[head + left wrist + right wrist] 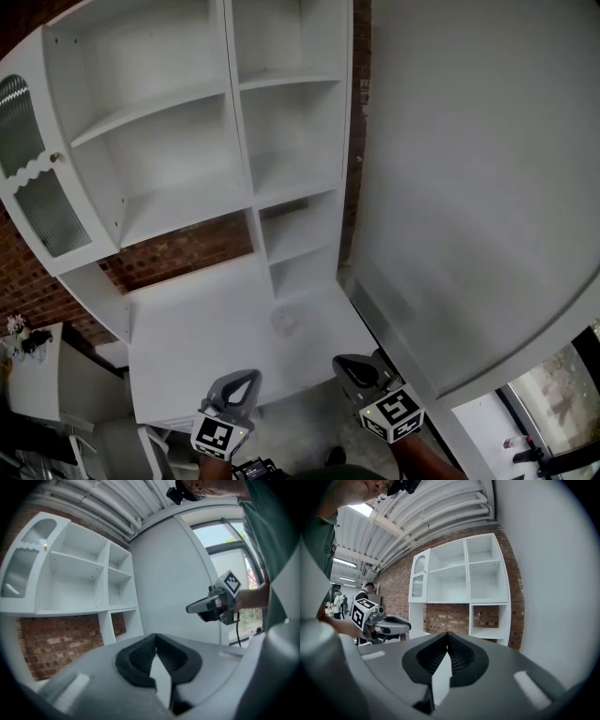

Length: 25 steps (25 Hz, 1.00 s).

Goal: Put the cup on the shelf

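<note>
- Left gripper [242, 380] and right gripper [349, 364]: fingers pressed together, holding nothing, well short of the shelf unit [178, 202].
- A faint shape, seemingly a clear cup [284, 321], stands on the counter [187, 328] just before the shelf unit's lowest cubby.
- Risk: the cup is nearly invisible against the white, so closed fingers could topple it.

Three cameras, one white shelf [187, 141] shared.
Looks steeply down from the head onto the shelf; rides the left hand-held gripper [246, 378], close over its jaws, facing the shelf aslant, with the right hand-held gripper [344, 362] at right; rides the right one likewise, shelf straight ahead, left one at left.
</note>
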Available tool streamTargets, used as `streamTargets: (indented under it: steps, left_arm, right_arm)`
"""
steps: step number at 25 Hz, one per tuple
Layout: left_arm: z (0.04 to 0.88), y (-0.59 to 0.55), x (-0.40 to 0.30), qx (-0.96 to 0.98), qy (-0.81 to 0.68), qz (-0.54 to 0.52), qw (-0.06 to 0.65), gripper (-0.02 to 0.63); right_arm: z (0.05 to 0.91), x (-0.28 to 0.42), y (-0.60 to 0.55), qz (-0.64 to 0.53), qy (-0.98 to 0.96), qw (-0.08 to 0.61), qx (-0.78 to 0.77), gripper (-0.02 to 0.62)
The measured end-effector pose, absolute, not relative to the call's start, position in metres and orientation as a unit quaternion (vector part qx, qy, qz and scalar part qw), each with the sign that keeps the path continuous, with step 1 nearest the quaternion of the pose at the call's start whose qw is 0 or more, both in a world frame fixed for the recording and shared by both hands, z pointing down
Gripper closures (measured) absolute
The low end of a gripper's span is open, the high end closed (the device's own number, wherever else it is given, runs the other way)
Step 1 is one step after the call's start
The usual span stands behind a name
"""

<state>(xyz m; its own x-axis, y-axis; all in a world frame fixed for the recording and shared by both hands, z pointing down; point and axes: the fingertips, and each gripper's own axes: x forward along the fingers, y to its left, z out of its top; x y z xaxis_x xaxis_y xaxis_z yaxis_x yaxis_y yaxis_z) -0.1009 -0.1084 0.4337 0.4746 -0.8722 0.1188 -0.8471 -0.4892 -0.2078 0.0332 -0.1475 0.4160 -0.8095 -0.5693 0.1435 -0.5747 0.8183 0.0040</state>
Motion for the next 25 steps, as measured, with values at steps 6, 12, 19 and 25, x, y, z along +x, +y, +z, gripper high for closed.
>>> streamTargets:
  steps: [6, 12, 19, 25]
  left_arm:
    - [0.436, -0.137, -0.081, -0.843, 0.519, -0.122, 0.067, 0.603]
    - [0.441, -0.162, -0.062, -0.834, 0.532, -0.130, 0.065, 0.603]
    - [0.451, -0.190, -0.054, -0.838, 0.525, -0.140, 0.054, 0.603]
    - [0.460, -0.229, -0.058, -0.847, 0.513, -0.134, 0.046, 0.603]
  right_arm:
    - [0.413, 0.049, -0.176, 0.014, -0.960, 0.059, 0.275, 0.589]
    - [0.414, 0.069, -0.201, 0.009, -0.963, 0.051, 0.264, 0.589]
    - [0.420, 0.076, -0.228, 0.022, -0.962, 0.054, 0.268, 0.589]
    - [0.422, 0.076, -0.256, 0.023, -0.955, 0.063, 0.288, 0.589]
